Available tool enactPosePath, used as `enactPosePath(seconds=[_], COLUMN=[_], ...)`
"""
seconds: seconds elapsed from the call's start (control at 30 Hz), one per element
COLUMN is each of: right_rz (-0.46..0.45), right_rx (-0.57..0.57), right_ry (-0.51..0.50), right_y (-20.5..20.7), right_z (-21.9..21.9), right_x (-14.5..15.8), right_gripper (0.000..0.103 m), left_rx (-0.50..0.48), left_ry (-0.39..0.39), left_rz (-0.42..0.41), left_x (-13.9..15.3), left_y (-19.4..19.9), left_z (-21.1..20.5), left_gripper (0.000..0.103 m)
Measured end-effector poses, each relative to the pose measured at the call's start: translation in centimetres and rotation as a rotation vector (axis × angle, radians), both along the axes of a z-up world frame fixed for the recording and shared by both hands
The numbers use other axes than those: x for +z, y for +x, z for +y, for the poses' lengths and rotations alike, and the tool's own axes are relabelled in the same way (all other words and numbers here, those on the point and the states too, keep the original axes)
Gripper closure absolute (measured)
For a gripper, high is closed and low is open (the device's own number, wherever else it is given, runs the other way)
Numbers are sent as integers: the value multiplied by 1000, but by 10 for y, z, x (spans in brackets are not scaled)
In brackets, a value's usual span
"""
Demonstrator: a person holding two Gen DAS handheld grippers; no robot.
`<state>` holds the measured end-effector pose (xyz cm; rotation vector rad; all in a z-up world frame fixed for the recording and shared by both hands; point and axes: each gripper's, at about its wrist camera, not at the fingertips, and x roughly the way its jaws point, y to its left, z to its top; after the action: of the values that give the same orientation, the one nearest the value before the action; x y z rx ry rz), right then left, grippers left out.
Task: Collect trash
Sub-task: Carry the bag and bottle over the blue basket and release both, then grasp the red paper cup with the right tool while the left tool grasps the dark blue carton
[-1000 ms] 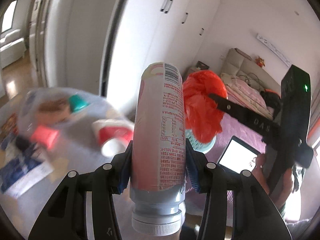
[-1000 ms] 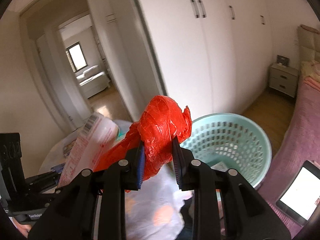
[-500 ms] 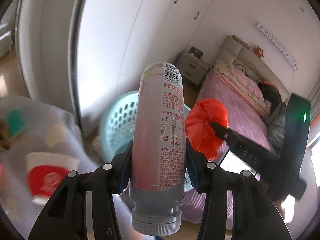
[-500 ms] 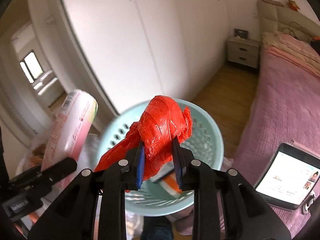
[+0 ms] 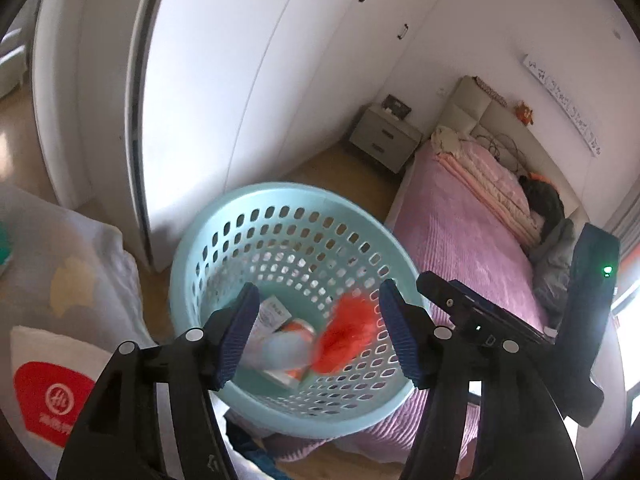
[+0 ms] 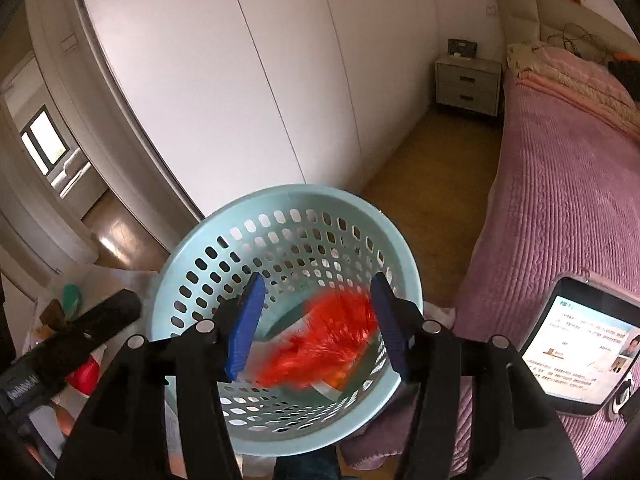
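Note:
A turquoise perforated basket (image 5: 288,190) (image 6: 280,192) stands on the floor below both grippers. My left gripper (image 5: 320,332) hovers over it, its jaws opening with nothing pressed between them. Beneath it the pink-and-white bottle (image 5: 280,350) drops blurred into the basket, onto other trash. My right gripper (image 6: 316,320) is also opening above the basket. The crumpled red plastic bag (image 6: 328,336) (image 5: 344,332) falls blurred between and below its pads, free of them. Each gripper shows in the other's view: the right gripper (image 5: 480,320) and the left gripper (image 6: 68,344).
A table with a white cloth (image 5: 60,240) carries a red-and-white paper cup (image 5: 48,380) left of the basket. A bed with a pink cover (image 5: 460,240) and a lit tablet (image 6: 580,344) lie to the right. White wardrobe doors (image 6: 260,80) and a nightstand (image 5: 384,140) stand behind.
Both grippers swung from the table to above the basket and opened. The bottle left the left gripper and the red bag left the right; both are dropping into the basket.

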<state>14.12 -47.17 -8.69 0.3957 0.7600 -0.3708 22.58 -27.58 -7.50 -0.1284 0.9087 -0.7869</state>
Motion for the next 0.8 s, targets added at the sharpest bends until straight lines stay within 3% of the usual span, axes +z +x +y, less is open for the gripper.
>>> enactPosePath(seconds=[0.2, 0.5, 0.8], right_rz=[-21, -81, -94], right_rx=[17, 111, 271], right_ry=[0, -13, -19], right_y=[-11, -20, -8], right_z=[11, 64, 145], right_x=[11, 38, 43], right_gripper=[51, 51, 51], left_rx=[20, 67, 234], left_ry=[-14, -16, 13], left_rz=[-42, -135, -233], left_x=[13, 42, 67], left_y=[-18, -53, -86], left_z=[24, 78, 177], left_gripper=[43, 43, 43])
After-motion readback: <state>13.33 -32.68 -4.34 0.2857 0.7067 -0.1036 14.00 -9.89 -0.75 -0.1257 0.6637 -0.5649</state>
